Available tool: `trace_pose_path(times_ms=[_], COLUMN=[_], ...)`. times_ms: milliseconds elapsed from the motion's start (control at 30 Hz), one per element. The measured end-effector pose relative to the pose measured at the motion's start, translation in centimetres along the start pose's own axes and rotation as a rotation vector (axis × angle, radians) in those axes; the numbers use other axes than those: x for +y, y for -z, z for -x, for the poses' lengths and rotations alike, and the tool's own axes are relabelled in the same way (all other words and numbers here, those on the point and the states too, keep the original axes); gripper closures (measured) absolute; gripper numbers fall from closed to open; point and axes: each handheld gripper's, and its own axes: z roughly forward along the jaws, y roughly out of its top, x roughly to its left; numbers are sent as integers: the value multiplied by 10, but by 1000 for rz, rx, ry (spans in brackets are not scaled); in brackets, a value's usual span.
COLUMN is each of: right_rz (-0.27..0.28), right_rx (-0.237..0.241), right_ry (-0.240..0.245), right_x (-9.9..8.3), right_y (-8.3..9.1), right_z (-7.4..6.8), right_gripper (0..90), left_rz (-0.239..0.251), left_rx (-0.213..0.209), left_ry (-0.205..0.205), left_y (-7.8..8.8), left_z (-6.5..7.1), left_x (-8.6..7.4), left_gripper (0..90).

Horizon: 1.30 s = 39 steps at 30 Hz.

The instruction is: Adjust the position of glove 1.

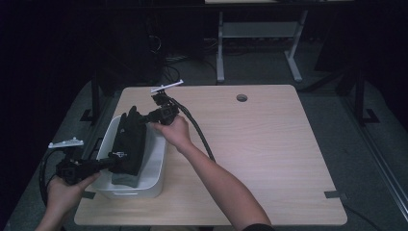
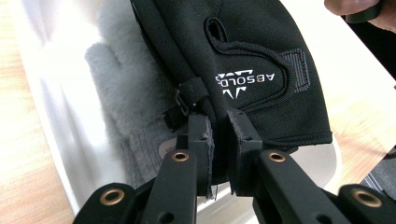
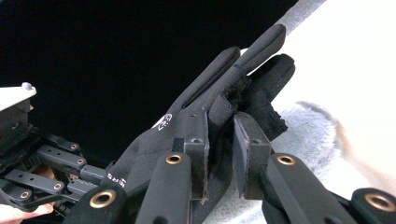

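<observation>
A black glove (image 1: 130, 139) with white lettering hangs stretched over a white bin (image 1: 156, 178) at the table's left. My left gripper (image 1: 115, 156) is shut on its cuff end (image 2: 252, 46), the jaws (image 2: 219, 135) pinching the fabric beside a small strap. At the bin's far end my right gripper (image 1: 144, 118) is shut on the finger end of the black glove (image 3: 210, 88), fabric bunched between its pads (image 3: 219, 140). A fuzzy grey glove (image 2: 126, 93) lies in the bin beneath it (image 3: 308, 135). The left gripper (image 3: 42, 163) also appears in the right gripper view, at the lower left.
The wooden table (image 1: 269, 154) stretches bare to the right of the bin, with a round cable hole (image 1: 242, 97) near its far edge. The right gripper's cable (image 1: 197, 132) trails across the table. A white desk frame (image 1: 221, 57) stands on the floor beyond.
</observation>
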Motion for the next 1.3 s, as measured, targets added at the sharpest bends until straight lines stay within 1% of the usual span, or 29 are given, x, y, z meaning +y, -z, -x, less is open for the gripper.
trace_pose_path(times_ms=[200, 233, 267, 367, 533, 633, 667, 767, 800, 833, 900, 933, 967, 1033, 1100, 1233, 1300], right_rz=[-25, -29, -34, -42, -65, -82, -87, -92, -95, -97, -103, -102, -99, -88, -78, -64, -61], right_rx=[1, 1, -1, 1, -5, -13, -11, -18, -17, -20, -31, -40, -39, -49, -58, -63, -58], right_ry=[-14, -18, -10, -20, -29, -34, -37, -35, -34, -29, -26, -22, -22, -28, -25, -27, -28], right_x=[-7, -8, -9, -11, -14, -17, -17, -18, -17, -17, -17, -17, -17, -16, -15, -13, -13], right_y=[-10, -12, -14, -18, -24, -27, -28, -31, -31, -32, -31, -31, -31, -29, -26, -20, -18], right_z=[6, 7, 9, 11, 14, 16, 17, 17, 17, 17, 17, 16, 16, 16, 16, 16, 17], right_gripper=[769, 769, 769, 769, 768, 763, 762, 758, 757, 752, 720, 708, 694, 670, 645, 642, 642], left_rz=[-16, -24, -28, -35, -39, -48, -48, -53, -49, -48, -35, -31, -26, -22, -13, -21, -8], left_rx=[7, 9, 9, 21, 22, 31, 28, 26, 26, 27, 28, 34, 36, 39, 43, 44, 43], left_ry=[13, 21, 25, 14, 29, 37, 47, 44, 46, 54, 51, 43, 35, 30, 22, 27, 31], left_y=[-2, -3, -4, -5, -5, -6, -7, -6, -6, -4, -2, -1, 0, 2, 2, 4, 6], left_z=[-4, -5, -5, -5, -8, -9, -9, -9, -9, -10, -10, -10, -9, -8, -8, -9, -9], left_x=[-6, -7, -8, -9, -11, -14, -14, -15, -15, -15, -15, -15, -14, -12, -10, -8, -9], left_gripper=[814, 813, 813, 813, 810, 803, 795, 776, 765, 745, 715, 710, 707, 701, 701, 678, 669])
